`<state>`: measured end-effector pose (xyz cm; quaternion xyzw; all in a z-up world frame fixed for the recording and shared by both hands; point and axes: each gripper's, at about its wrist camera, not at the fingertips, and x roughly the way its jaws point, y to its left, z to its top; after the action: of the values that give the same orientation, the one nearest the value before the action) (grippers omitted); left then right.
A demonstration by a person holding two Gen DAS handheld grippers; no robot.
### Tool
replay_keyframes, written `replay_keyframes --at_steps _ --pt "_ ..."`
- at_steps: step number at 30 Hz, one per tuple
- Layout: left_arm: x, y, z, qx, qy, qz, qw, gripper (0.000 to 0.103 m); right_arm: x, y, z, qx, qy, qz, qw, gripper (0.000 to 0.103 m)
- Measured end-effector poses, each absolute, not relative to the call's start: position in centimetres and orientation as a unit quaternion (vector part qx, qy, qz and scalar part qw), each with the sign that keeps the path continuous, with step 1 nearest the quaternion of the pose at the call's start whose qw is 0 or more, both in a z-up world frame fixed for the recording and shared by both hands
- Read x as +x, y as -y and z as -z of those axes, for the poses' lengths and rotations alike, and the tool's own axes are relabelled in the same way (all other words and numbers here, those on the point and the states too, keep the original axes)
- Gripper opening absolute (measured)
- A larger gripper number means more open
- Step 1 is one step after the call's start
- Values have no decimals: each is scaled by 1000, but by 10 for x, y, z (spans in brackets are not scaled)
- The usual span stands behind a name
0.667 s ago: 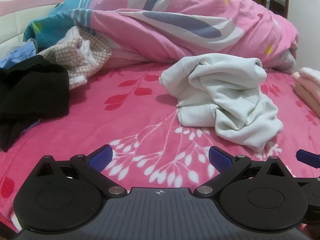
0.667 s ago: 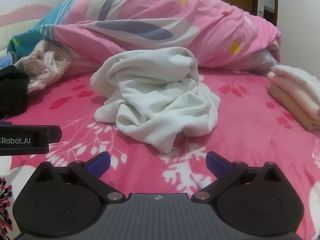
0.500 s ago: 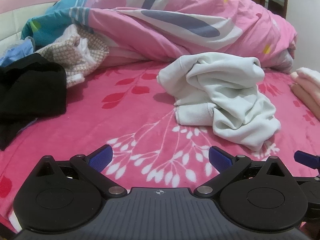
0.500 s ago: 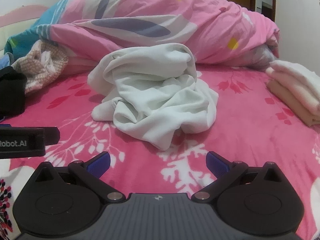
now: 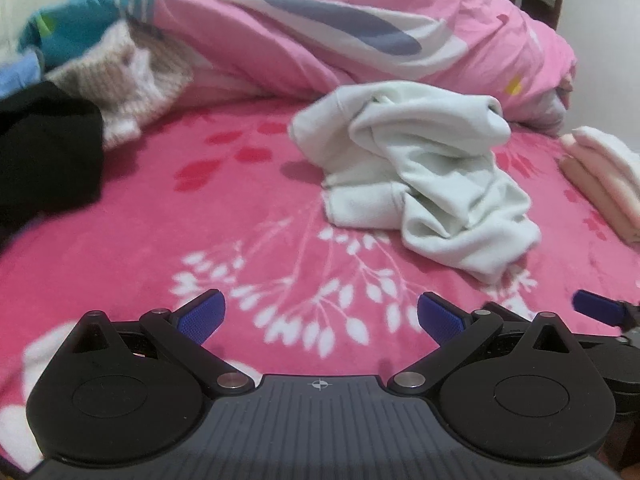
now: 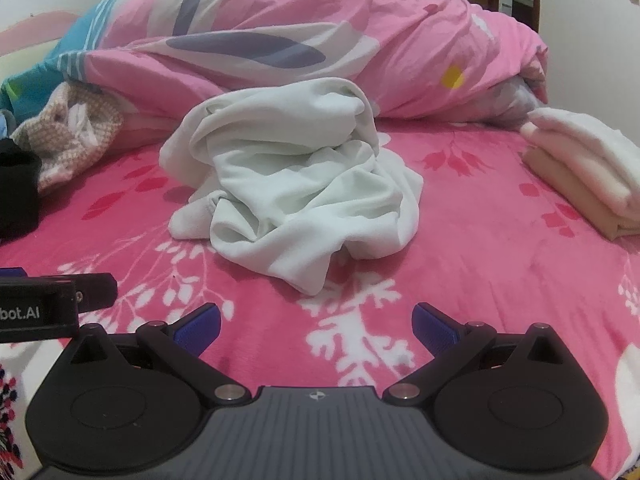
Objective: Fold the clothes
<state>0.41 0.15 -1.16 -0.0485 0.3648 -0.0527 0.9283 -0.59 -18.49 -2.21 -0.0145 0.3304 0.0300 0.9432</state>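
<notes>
Both grippers hover with fingers spread wide and empty over a pink floral bed [image 6: 480, 248]. The crumpled white garment [image 6: 296, 184] lies just ahead of the right gripper [image 6: 316, 326], and ahead and to the right of the left gripper [image 5: 320, 316]. A folded cream stack [image 6: 580, 168] sits far right, beside the heaped pink duvet [image 6: 320, 40].

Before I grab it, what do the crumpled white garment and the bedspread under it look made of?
White garment: looks like soft matte cotton knit, maybe jersey; it slumps in rounded folds and has stitched hems. Pink bedspread: probably plush fleece, from its fuzzy, slightly sheeny surface.
</notes>
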Motion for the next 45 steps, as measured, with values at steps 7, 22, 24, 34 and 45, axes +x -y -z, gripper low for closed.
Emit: replay_keyframes --at_steps 7,22,24,34,45 --pt "2 3 9 -11 -361 28 932 103 -5 182 27 -27 -335 -25 941 103" --pt "8 -2 10 -15 -374 9 927 103 -2 186 27 -20 -338 -18 941 103" --pt "8 -3 12 -20 -379 9 925 103 -2 187 27 -19 -339 -18 940 103" --pt "10 -2 14 -21 -390 6 921 103 -2 188 26 -15 -341 -19 940 103" --pt "8 -3 12 -10 -374 -12 927 103 -1 187 27 -16 -343 -19 939 103"
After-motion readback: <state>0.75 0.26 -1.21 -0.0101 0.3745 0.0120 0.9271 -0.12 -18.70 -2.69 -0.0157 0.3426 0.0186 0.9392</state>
